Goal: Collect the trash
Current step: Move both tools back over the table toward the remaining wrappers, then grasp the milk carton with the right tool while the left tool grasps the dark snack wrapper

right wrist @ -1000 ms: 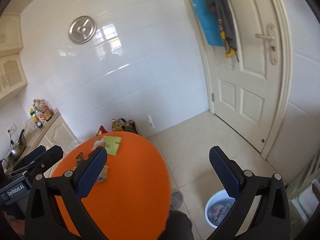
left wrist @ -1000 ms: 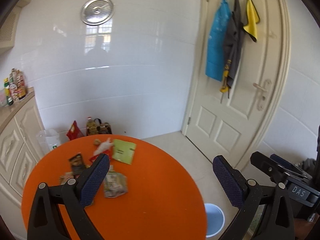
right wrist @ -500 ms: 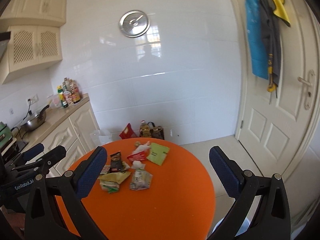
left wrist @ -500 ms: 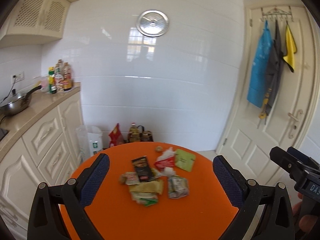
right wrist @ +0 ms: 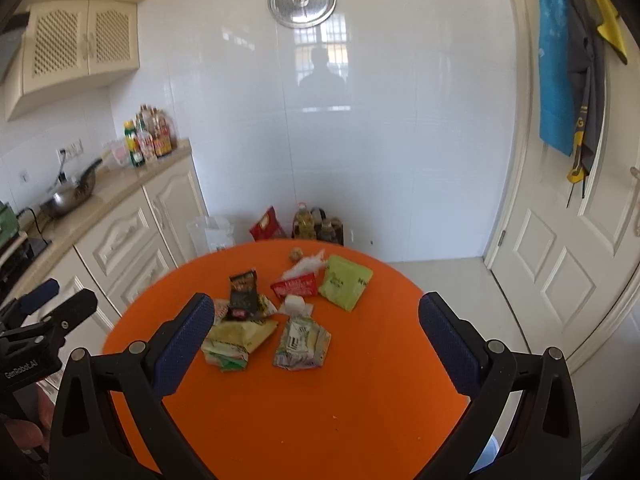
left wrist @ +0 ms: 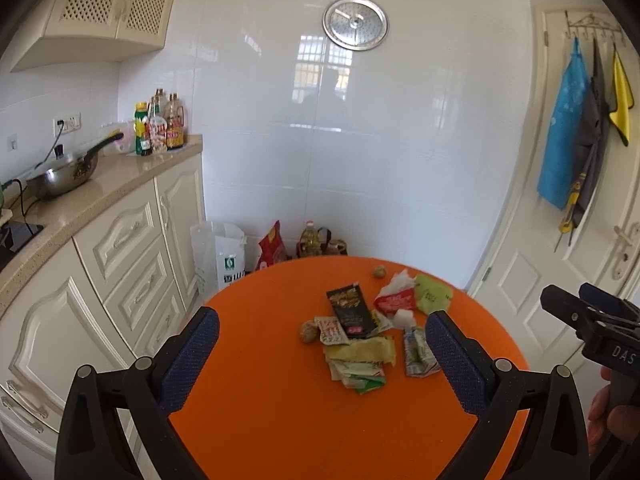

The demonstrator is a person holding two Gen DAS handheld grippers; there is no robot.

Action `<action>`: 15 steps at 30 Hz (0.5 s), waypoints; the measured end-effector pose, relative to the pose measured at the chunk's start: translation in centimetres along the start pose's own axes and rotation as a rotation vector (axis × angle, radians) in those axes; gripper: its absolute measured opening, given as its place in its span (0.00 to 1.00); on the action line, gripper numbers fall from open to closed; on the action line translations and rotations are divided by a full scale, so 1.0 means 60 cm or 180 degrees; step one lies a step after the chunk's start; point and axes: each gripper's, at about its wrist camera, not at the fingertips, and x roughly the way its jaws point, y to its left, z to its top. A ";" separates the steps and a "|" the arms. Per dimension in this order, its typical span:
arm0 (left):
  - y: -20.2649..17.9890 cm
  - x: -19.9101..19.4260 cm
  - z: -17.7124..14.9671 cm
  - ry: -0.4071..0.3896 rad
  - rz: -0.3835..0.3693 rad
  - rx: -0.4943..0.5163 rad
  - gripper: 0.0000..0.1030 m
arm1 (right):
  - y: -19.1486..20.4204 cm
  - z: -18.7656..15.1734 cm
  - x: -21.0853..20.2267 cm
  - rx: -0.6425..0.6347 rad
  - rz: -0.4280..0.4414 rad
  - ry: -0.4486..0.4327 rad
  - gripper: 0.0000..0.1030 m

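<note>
A pile of trash lies on the round orange table (left wrist: 280,420) (right wrist: 360,400): a black wrapper (left wrist: 349,310) (right wrist: 243,292), a red packet (left wrist: 394,302) (right wrist: 296,286), a light green packet (left wrist: 430,295) (right wrist: 345,282), a yellow-green wrapper (left wrist: 360,354) (right wrist: 236,336), a crumpled silver packet (left wrist: 416,352) (right wrist: 302,344) and white tissue (right wrist: 294,305). My left gripper (left wrist: 322,356) is open and empty, above the table short of the pile. My right gripper (right wrist: 316,344) is open and empty, also short of the pile.
White cabinets with a stone counter (left wrist: 100,184) stand to the left, with a wok (left wrist: 64,174) and bottles (left wrist: 158,124). Bags and oil bottles (left wrist: 312,240) sit on the floor behind the table. A white door (right wrist: 568,220) is on the right.
Both views have swung left from the door and floor bin to face the table. The trash pile is now centred between the fingers. Both grippers stay open.
</note>
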 end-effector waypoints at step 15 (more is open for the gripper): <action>-0.052 0.248 0.053 0.0666 -0.0012 -0.0001 0.99 | 0.015 -0.092 0.233 -0.0024 -0.0065 0.0930 0.96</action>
